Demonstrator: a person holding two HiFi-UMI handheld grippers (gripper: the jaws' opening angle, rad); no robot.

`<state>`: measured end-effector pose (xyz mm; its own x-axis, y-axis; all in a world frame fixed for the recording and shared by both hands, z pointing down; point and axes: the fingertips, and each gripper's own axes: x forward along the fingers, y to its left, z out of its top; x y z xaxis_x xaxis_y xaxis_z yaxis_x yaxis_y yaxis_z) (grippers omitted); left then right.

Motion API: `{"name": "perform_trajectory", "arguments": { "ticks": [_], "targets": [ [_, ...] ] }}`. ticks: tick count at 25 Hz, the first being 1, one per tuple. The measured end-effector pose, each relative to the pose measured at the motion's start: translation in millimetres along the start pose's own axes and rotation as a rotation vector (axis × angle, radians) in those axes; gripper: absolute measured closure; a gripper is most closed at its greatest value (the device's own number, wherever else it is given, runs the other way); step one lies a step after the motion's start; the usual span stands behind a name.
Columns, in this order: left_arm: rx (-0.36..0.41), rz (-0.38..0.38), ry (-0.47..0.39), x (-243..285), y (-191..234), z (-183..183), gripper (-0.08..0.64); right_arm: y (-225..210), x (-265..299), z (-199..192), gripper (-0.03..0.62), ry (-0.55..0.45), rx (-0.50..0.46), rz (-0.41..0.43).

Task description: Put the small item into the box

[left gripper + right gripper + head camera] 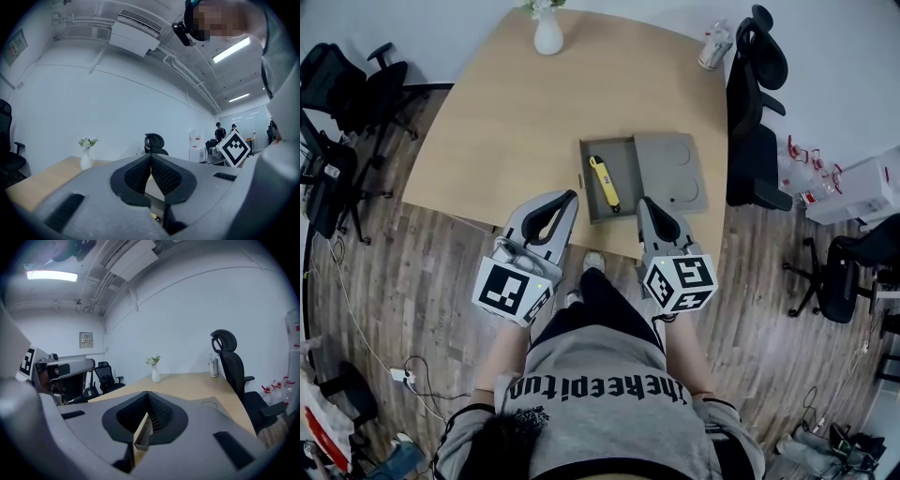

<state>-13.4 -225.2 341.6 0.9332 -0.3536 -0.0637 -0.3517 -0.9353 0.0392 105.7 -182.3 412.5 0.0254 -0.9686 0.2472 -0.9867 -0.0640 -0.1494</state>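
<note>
An open grey box [626,152] lies on the wooden table [516,122] near its front edge. A small yellow item [604,183] lies inside it along the left wall. The box's grey lid [675,169] rests flat against its right side. My left gripper [569,195] hovers at the table edge just left of the box, jaws shut and empty. Just below the lid, my right gripper [645,202] is also shut and empty. In the left gripper view the fingertips [151,155] meet; in the right gripper view the jaws [148,393] are closed, with the box's wall [142,434] showing below them.
A white vase with flowers [547,33] stands at the table's far edge, a bottle [713,47] at the far right corner. A black office chair [755,112] sits at the right side, more chairs [347,103] at the left. Cables lie on the wood floor [412,309].
</note>
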Motion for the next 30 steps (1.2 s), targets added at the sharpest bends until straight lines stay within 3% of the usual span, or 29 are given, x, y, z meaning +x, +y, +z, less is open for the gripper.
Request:
{"name": "perform_trajectory", "arguments": {
  "ticks": [17,30],
  "targets": [
    [0.032,0.011,-0.026,-3,-21,15,0.543,10,-29,32,0.586,-0.121,-0.070,0.060],
    [0.033,0.124,-0.039,-11,-65,24,0.543,6,-66,48,0.586,-0.138,-0.117,0.194]
  ]
}}
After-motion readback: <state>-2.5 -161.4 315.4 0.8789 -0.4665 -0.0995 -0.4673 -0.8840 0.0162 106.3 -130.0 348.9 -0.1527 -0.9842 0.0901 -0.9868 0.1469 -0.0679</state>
